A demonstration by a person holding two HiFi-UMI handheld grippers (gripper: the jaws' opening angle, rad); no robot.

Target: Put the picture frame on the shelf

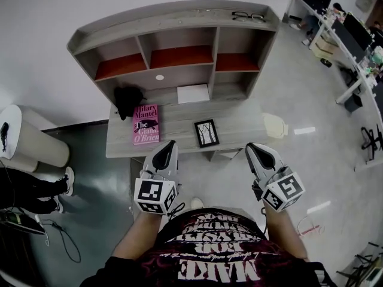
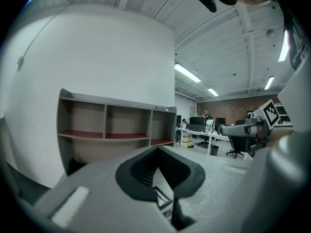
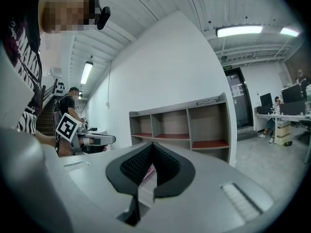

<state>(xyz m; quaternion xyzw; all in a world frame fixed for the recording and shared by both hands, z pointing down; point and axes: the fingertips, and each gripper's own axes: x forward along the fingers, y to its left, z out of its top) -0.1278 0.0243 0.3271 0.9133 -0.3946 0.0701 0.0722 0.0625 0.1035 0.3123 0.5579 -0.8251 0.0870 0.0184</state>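
Approach step: left tool point(image 1: 169, 145) & right tool point(image 1: 251, 148), both closed, empty, hovered lower-centre, short of picture frame point(image 1: 206, 133). Next probably needed: open, grip, lift to shelf point(image 1: 173, 21).

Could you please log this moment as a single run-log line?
step: pre-grasp | left gripper: shut, empty | right gripper: shut, empty | picture frame: flat on desk, untouched | shelf: no frame yet

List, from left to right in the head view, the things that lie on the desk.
Black bundle → book → frame. The white sheet is left out: it overlaps the frame sideways, so its place in the order is unclear.
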